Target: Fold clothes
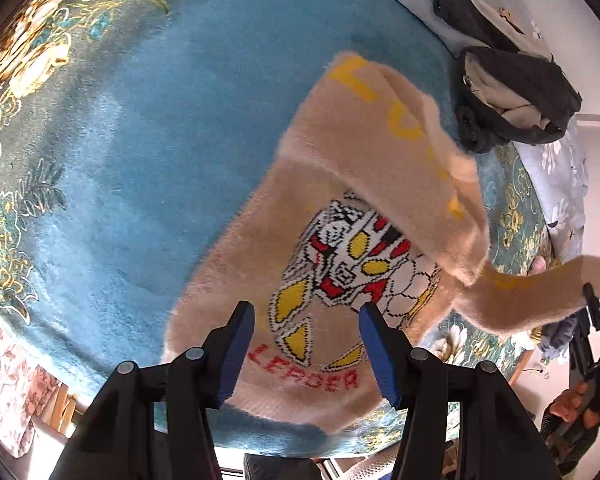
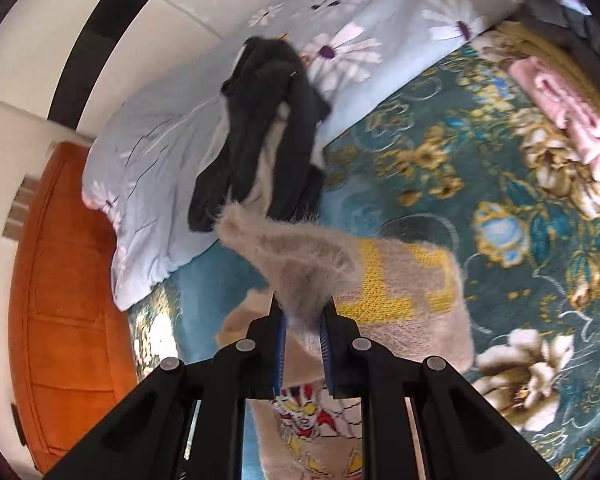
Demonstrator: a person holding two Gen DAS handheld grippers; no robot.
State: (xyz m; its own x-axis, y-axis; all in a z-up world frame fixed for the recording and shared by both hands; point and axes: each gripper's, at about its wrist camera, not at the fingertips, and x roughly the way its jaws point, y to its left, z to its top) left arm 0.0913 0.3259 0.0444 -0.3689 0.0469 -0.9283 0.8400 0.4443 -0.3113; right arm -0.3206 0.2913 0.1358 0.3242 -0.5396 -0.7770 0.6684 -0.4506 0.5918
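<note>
Left tongs [image 1: 306, 312] gape above the sweater [image 1: 236, 288]; right tongs [image 2: 303, 320] pinch its sleeve [image 2: 296, 268].

sweater [image 2: 400, 292] sleeve lettering partly folded under, dark garment [image 2: 260, 128] motion-blurred, pink cloth [image 2: 560, 108] indistinct

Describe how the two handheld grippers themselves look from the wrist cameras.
Both match: the left gripper and right gripper have black angular linkage arms with round grey pivot pins, and black fingers faced with ribbed blue pads. No cables or markings are visible.
</note>
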